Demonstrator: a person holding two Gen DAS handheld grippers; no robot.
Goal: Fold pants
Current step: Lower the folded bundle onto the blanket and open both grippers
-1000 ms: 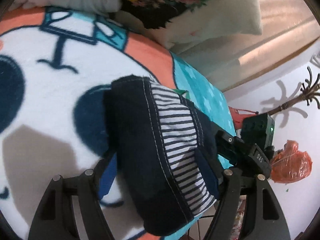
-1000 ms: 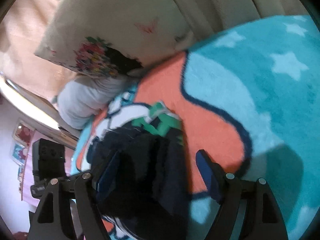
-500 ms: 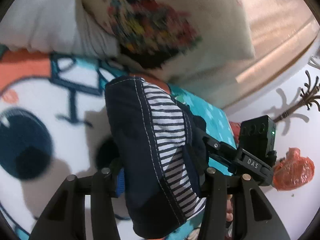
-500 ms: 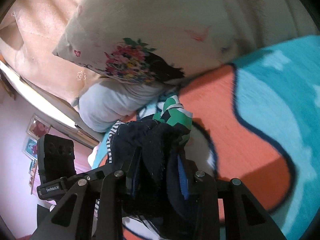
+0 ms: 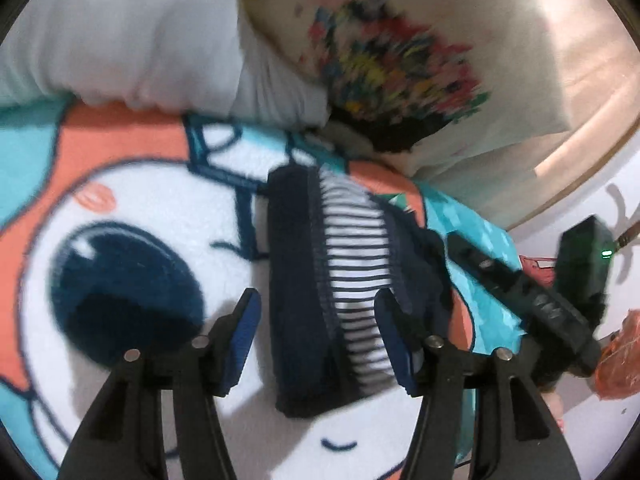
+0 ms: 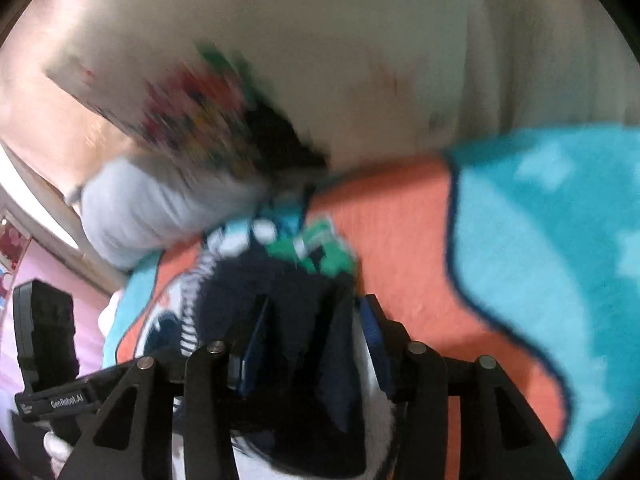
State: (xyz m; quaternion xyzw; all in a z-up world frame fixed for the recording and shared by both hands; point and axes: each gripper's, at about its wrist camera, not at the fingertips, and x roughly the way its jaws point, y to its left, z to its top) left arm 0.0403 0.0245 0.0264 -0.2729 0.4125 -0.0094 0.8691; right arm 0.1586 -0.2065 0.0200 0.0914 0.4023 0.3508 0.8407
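The left gripper [image 5: 316, 320] stands wide, its blue-padded fingers [image 5: 244, 328] either side of the folded pants [image 5: 316, 280] with a clear gap on the left pad's side; the right pad lies against or just over the striped band, and whether it truly touches cannot be told. The right gripper [image 6: 312, 344] is drawn in narrow around the dark cloth of the pants [image 6: 288, 320], and from its own view it seems to pinch a thick bunch of the layers, though blur keeps the contact from being certain.

The pants lie as a compact navy bundle on the cartoon blanket [image 5: 140, 220], on its white face area just beside the big blue eye, with the striped inner waistband showing uppermost. Beyond the bundle, at the blanket's far edge, sit a grey pillow [image 5: 120, 40] and a floral pillow [image 5: 400, 52].

The garment looks like soft knit cotton: light, limp and in no way fragile. It will likely sag and unroll if lifted by one layer alone, so a hold should take all layers together, near the thick stitched waistband or along the folded edge, where the cloth is firmest. The plush blanket probably drags at the fabric, so sliding the bundle risks disturbing the fold; lifting it clear seems the safer course. With two grips at opposite ends the bundle should keep its shape.
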